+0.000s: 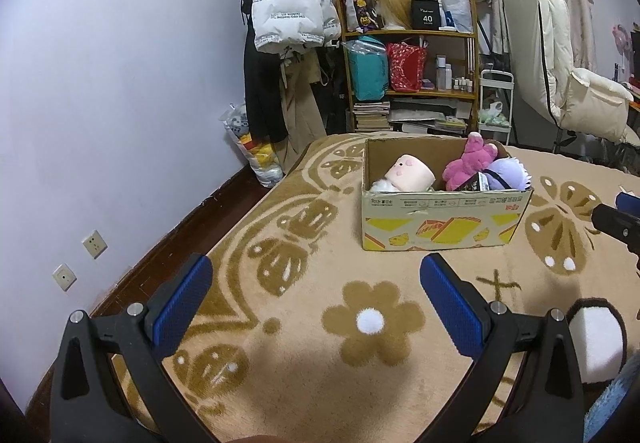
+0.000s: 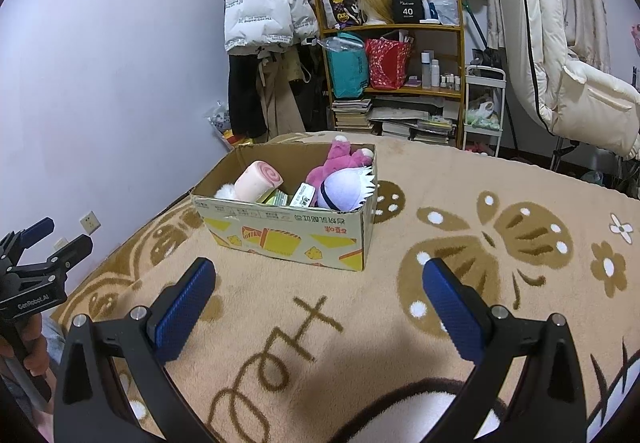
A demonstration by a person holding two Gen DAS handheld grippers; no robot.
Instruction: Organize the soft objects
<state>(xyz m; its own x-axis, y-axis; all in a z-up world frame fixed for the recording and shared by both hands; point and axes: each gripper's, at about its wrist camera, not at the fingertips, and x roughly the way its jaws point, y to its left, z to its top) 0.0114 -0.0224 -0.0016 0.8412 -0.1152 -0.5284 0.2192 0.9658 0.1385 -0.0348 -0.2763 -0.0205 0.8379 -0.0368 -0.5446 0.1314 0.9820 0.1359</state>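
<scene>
A cardboard box (image 1: 444, 221) (image 2: 288, 233) stands on the beige patterned blanket (image 1: 320, 243) (image 2: 400, 303). Inside it lie a pink roll-shaped plush (image 1: 408, 173) (image 2: 259, 179), a magenta plush animal (image 1: 472, 159) (image 2: 340, 159), a lavender round plush (image 1: 506, 173) (image 2: 346, 189) and a white fluffy piece (image 1: 382, 185). My left gripper (image 1: 316, 301) is open above the blanket, short of the box, with nothing between its fingers. My right gripper (image 2: 320, 303) is open too, also empty, near the box's right front corner. The left gripper (image 2: 36, 259) shows at the right wrist view's left edge.
Behind the bed stand a wooden shelf (image 1: 412, 59) (image 2: 394, 59) with bags and books, hanging coats (image 1: 288, 3), a white trolley (image 1: 496, 103) and a padded chair (image 1: 568, 63). A wall (image 1: 120, 83) with sockets runs along the left. A brown-and-white plush part (image 1: 596, 339) lies at lower right.
</scene>
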